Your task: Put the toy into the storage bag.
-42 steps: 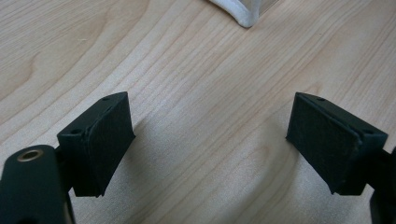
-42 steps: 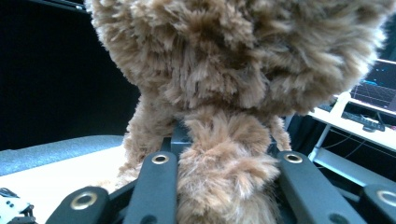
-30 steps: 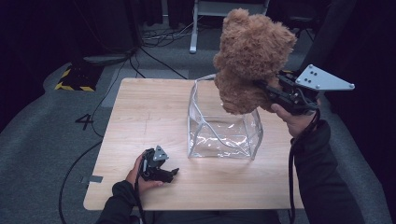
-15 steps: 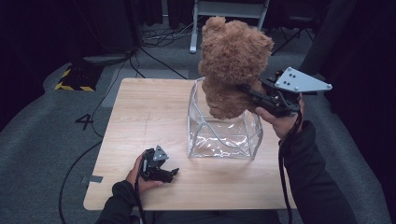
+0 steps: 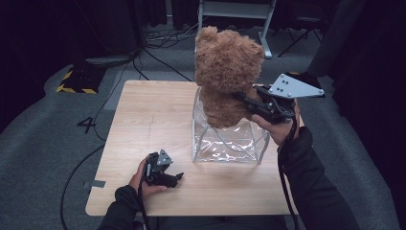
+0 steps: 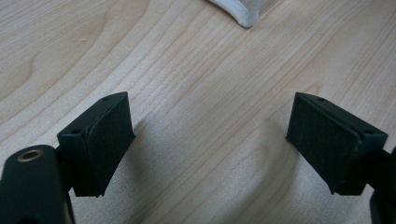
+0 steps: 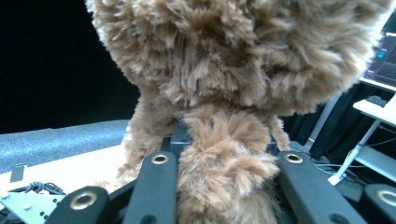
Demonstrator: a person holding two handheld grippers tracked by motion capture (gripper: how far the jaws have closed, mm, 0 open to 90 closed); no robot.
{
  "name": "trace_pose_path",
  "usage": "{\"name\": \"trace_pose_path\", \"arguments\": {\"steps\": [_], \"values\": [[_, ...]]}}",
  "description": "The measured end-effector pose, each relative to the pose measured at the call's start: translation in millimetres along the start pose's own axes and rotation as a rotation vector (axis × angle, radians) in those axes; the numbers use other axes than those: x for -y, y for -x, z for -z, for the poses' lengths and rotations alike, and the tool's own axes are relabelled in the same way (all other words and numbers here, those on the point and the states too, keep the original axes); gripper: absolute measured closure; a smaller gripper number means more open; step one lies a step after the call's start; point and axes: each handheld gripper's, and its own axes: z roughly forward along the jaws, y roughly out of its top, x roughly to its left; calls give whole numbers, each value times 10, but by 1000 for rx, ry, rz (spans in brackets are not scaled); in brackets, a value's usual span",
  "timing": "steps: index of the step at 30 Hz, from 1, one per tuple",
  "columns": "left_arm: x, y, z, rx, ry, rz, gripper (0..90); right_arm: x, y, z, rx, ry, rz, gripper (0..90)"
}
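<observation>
Entering clear box (image 5: pixel 229 143): teddy bear (image 5: pixel 226 76).

The high view is looking forward and down from above the person's side, taking in the whole tabletop (image 5: pixel 143 124), the clear container (image 5: pixel 230 141) and the teddy bear (image 5: pixel 225 76) from some way off. The left gripper view is riding low, facing down at wood grain close up (a container corner (image 6: pixel 245 16) is peeking in, shared with the high view). The right gripper view is pressing right up against the bear's fur (image 7: pixel 224 84), facing across the tabletop edge (image 7: pixel 70 168).
</observation>
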Motion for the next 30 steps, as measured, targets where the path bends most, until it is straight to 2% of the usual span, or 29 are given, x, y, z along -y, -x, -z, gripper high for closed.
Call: {"name": "trace_pose_path", "arguments": {"steps": [13, 27, 30], "values": [[1, 1, -1, 1, 2, 2, 145, 223, 108, -51, 12, -32, -63, 701], [0, 0, 0, 0, 1, 1, 145, 406, 77, -136, -16, -114, -53, 691], [0, 1, 0, 0, 0, 1, 145, 475, 79, -168, -22, -150, -56, 681]]}}
